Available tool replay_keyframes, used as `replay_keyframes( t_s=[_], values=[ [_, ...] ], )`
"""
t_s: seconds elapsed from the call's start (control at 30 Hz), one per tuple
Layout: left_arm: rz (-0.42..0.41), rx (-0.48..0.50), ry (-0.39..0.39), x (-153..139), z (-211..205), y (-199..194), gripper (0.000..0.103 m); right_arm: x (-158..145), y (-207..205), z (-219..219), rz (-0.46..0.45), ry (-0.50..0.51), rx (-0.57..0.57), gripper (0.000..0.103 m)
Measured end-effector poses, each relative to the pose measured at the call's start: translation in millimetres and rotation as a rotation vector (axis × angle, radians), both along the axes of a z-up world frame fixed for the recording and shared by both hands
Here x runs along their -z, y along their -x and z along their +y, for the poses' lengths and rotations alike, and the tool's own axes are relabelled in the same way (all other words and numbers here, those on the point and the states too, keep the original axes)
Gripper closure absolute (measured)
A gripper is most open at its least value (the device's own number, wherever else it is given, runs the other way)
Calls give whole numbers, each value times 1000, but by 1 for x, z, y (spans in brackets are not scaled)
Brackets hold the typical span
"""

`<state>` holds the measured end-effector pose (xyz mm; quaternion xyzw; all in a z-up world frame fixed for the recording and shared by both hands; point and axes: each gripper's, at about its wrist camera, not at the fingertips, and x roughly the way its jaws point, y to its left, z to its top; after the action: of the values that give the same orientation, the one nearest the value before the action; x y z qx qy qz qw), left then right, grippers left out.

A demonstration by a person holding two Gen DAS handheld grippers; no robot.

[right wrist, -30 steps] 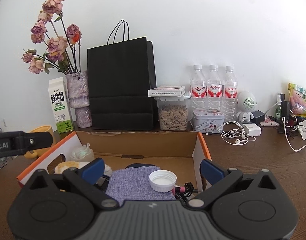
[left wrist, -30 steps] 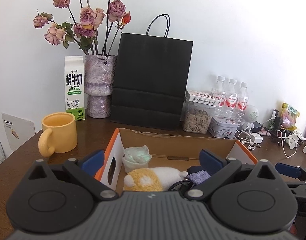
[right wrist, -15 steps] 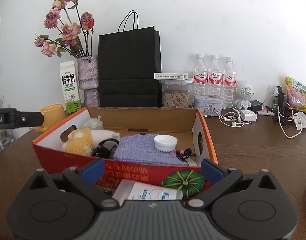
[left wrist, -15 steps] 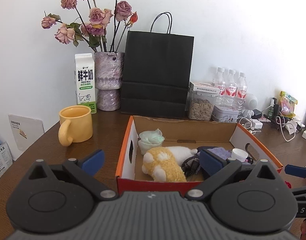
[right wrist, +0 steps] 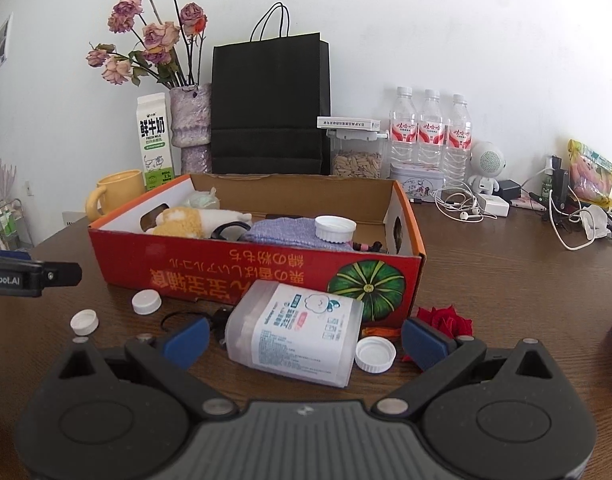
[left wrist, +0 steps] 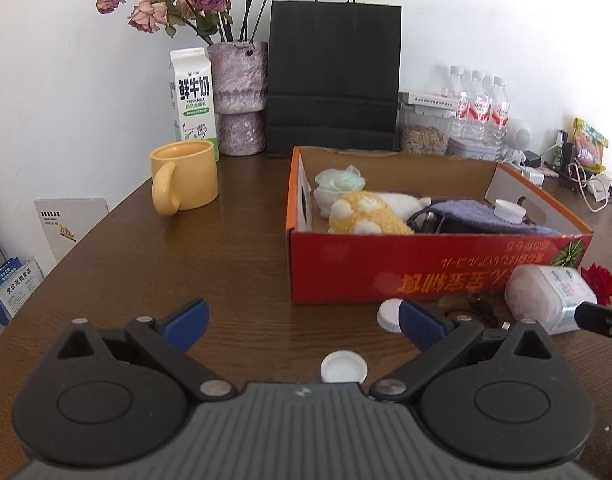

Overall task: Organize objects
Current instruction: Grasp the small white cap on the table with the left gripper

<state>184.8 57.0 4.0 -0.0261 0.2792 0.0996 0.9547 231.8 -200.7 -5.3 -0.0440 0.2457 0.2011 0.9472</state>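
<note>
Your left gripper (left wrist: 302, 322) and right gripper (right wrist: 304, 334) are both apart, empty. Jar (right wrist: 296, 332) lies sideways before the box (right wrist: 266, 276), caps (right wrist: 374, 354) scattered beside it.

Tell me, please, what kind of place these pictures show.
Probably a home, or a small office desk against a wall: a brown wooden table holds a vase of dried roses, a milk carton and a yellow mug, with charger cables and earphones lying at one end.

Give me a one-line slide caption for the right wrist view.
Open right gripper faces a toppled plastic jar and loose caps before the red box.
</note>
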Motion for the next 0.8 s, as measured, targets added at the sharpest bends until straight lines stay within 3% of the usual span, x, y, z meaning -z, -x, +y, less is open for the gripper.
replay_keyframes(
  t_s=[0.23,0.5,0.6,0.67,0.7,0.73,0.8],
  values=[
    [79,18,-16,22,-1,3,0,8,6,-7,22,16,10,0],
    [107,39,2,33,-7,-12,3,12,8,-9,34,24,14,0],
    [104,79,34,35,-8,-17,19,13,8,-9,39,22,14,0],
    [95,79,5,34,-12,-16,55,13,8,-8,40,20,12,0],
    [91,91,15,32,-12,-15,68,14,8,-8,40,20,11,0],
    [88,92,21,30,-11,-14,74,14,8,-8,41,19,11,0],
    [71,85,21,27,-12,-11,74,14,7,-7,42,19,10,0]
  ],
)
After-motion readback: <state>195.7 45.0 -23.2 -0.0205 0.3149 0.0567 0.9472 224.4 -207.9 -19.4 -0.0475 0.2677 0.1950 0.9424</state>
